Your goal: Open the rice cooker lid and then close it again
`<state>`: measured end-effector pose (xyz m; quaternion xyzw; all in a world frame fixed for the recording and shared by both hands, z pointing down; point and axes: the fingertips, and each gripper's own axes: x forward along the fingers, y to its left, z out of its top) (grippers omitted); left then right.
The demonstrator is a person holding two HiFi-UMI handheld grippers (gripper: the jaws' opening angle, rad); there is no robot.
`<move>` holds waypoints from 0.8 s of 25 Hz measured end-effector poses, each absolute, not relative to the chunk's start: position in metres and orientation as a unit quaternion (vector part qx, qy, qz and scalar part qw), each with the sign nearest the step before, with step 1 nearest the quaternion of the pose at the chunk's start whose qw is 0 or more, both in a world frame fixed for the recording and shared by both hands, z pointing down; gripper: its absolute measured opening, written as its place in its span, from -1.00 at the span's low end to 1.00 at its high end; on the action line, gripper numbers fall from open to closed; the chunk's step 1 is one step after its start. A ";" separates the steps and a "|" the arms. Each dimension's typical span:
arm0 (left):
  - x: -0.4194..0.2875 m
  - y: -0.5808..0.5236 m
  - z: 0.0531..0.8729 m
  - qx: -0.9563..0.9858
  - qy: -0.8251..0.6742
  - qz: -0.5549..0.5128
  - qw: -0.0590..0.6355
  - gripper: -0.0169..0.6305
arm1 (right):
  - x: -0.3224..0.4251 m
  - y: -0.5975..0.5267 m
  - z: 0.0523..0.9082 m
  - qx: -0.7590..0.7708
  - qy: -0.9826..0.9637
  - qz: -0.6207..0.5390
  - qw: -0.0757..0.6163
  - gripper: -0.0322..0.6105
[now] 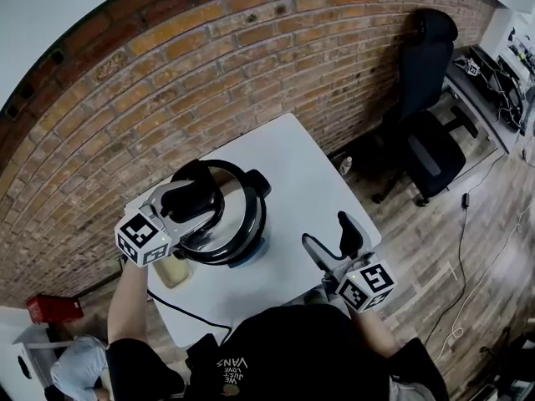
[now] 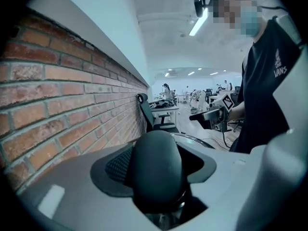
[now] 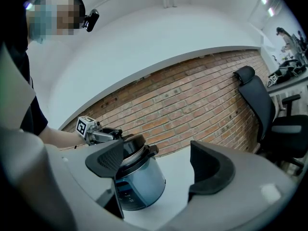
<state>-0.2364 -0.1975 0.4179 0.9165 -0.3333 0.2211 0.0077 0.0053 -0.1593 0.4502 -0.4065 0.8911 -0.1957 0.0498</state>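
- The rice cooker point(image 1: 248, 224) point(image 3: 139, 182) stands on the white counter point(image 1: 301, 165), near the edge by the brick wall point(image 1: 209, 82). Its body is blue-grey, and its black, steel-ringed lid point(image 3: 129, 150) sits down on the pot.
- The left claw point(image 1: 201, 199) is over the lid with its jaws apart. The lid's rounded black knob point(image 2: 156, 172) stands between them, and a gap shows on one side, so nothing is clamped.
- The right claw point(image 1: 330, 239) point(image 3: 159, 162) is off to the cooker's side at the near edge of the counter. It is spread wide with nothing in it.
- The person's black shirt point(image 2: 281, 71) reads "VANS" in white letters. Smaller words sit beside it on the chest, too small for me to read.
- Each claw carries a cube printed with black-and-white square markers point(image 1: 142, 238).
- The cooker's front panel point(image 3: 124, 192) has small print I cannot make out.
- A cup of something pale point(image 1: 173, 270) stands just beside the cooker, and a black cable point(image 1: 180, 310) trails off the counter.
- A black office chair point(image 1: 430, 124) stands well apart along the wall.
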 end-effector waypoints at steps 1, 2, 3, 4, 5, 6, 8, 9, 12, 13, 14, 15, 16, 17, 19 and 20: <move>-0.233 -0.197 0.420 0.917 -0.327 0.226 0.006 -0.09 | 0.006 -0.159 0.450 -0.407 0.891 -0.196 0.050 0.43; -0.231 -0.197 0.422 0.918 -0.321 0.231 0.004 -0.09 | 0.007 -0.159 0.451 -0.408 0.891 -0.196 0.050 0.43; -0.228 -0.197 0.423 0.919 -0.315 0.237 0.002 -0.09 | 0.008 -0.159 0.451 -0.408 0.890 -0.196 0.049 0.43; -0.227 -0.197 0.425 0.920 -0.309 0.242 0.000 -0.09 | 0.008 -0.159 0.452 -0.408 0.890 -0.196 0.049 0.43; -0.226 -0.197 0.427 0.920 -0.305 0.247 -0.002 -0.09 | 0.008 -0.159 0.452 -0.408 0.890 -0.196 0.048 0.43; -0.225 -0.198 0.429 0.920 -0.300 0.251 -0.004 -0.09 | 0.008 -0.159 0.452 -0.409 0.890 -0.197 0.048 0.43; -0.223 -0.198 0.432 0.922 -0.291 0.257 -0.005 -0.09 | 0.008 -0.158 0.453 -0.409 0.889 -0.198 0.048 0.43; -0.222 -0.197 0.434 0.923 -0.286 0.259 -0.007 -0.09 | 0.008 -0.157 0.454 -0.410 0.889 -0.199 0.048 0.43; -0.220 -0.197 0.438 0.924 -0.274 0.265 -0.013 -0.09 | 0.009 -0.156 0.456 -0.412 0.888 -0.200 0.046 0.43; -0.220 -0.197 0.438 0.925 -0.271 0.265 -0.014 -0.09 | 0.009 -0.156 0.456 -0.412 0.888 -0.200 0.044 0.43; -0.221 -0.197 0.438 0.926 -0.269 0.265 -0.014 -0.09 | 0.009 -0.156 0.456 -0.413 0.888 -0.200 0.042 0.43; -0.221 -0.197 0.438 0.927 -0.266 0.266 -0.014 -0.09 | 0.008 -0.155 0.456 -0.413 0.888 -0.200 0.041 0.43; -0.221 -0.197 0.438 0.927 -0.263 0.266 -0.014 -0.09 | 0.008 -0.155 0.456 -0.413 0.888 -0.200 0.040 0.43; -0.222 -0.197 0.438 0.928 -0.261 0.266 -0.015 -0.09 | 0.007 -0.155 0.456 -0.413 0.888 -0.201 0.039 0.43; -0.222 -0.196 0.438 0.929 -0.259 0.265 -0.015 -0.09 | 0.006 -0.154 0.458 -0.413 0.888 -0.201 0.040 0.43; -0.223 -0.196 0.438 0.929 -0.258 0.264 -0.016 -0.09 | 0.005 -0.155 0.458 -0.412 0.888 -0.201 0.042 0.43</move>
